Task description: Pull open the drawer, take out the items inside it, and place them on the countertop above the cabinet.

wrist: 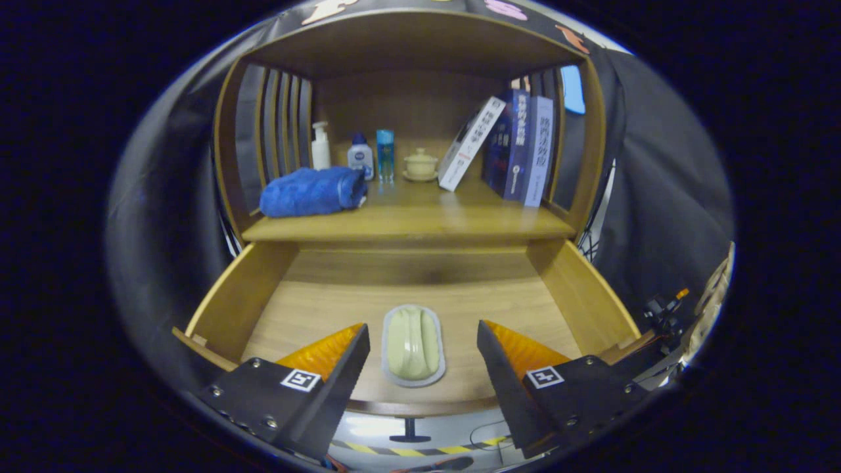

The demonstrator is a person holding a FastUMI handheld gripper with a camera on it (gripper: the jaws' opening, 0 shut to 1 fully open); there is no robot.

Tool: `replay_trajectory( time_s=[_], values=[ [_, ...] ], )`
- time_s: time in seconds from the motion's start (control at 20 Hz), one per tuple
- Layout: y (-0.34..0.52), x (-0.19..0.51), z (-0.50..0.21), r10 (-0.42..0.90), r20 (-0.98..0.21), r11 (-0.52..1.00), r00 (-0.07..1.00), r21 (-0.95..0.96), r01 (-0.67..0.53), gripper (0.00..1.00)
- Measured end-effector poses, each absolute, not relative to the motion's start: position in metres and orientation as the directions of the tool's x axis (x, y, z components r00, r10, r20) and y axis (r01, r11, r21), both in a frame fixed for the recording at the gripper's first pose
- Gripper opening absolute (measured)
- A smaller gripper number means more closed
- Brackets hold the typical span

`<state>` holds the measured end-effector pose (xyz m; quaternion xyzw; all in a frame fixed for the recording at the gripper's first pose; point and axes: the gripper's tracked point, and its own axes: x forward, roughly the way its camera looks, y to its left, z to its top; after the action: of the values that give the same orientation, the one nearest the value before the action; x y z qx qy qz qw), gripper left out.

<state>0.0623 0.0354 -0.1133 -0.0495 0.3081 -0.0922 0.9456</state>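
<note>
The wooden drawer (236,309) stands pulled out below the cabinet's countertop (420,223). On its floor lies a pale green soap-like item on a grey oval dish (412,345), near the drawer's front edge. My gripper (424,335) hovers above the drawer's front, open, with the dish between its two fingertips and apart from both. Nothing is held.
On the countertop lie a rolled blue towel (314,191), a white pump bottle (320,146), two small bottles (361,156), a lidded cup on a saucer (420,164) and several books (519,148), one leaning. Wooden slats wall both sides. Striped floor tape (407,450) shows below the drawer.
</note>
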Motion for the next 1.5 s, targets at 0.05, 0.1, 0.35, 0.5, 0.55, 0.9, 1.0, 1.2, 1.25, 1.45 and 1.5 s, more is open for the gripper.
replay_trajectory(
  time_s=[0.05, 0.1, 0.35, 0.5, 0.55, 0.9, 1.0, 1.2, 1.25, 1.45, 1.5],
  values=[
    [0.036, 0.068, -0.125, -0.204, -0.595, 0.979, 0.778, -0.149, 0.143, 0.98],
    [0.036, 0.072, -0.131, -0.208, -0.607, 0.978, 0.767, -0.157, 0.141, 0.98],
    [0.035, 0.087, -0.157, -0.224, -0.642, 0.974, 0.733, -0.168, 0.15, 0.98],
    [0.041, 0.094, -0.17, -0.191, -0.675, 0.981, 0.712, -0.143, 0.128, 0.97],
    [0.04, 0.095, -0.171, -0.194, -0.682, 0.981, 0.706, -0.145, 0.129, 0.96],
    [0.029, 0.102, -0.176, -0.217, -0.68, 0.976, 0.7, -0.146, 0.161, 0.23],
    [0.03, 0.104, -0.177, -0.194, -0.665, 0.981, 0.721, -0.113, 0.16, 0.15],
    [0.042, 0.109, -0.162, -0.103, -0.603, 0.992, 0.791, -0.009, 0.123, 0.15],
    [0.046, 0.109, -0.155, -0.086, -0.58, 0.994, 0.81, 0.0, 0.105, 0.15],
    [0.054, 0.109, -0.112, -0.092, -0.435, 0.996, 0.896, -0.046, 0.08, 0.15],
    [0.055, 0.11, -0.097, -0.096, -0.392, 0.995, 0.915, -0.062, 0.078, 0.15]
  ],
)
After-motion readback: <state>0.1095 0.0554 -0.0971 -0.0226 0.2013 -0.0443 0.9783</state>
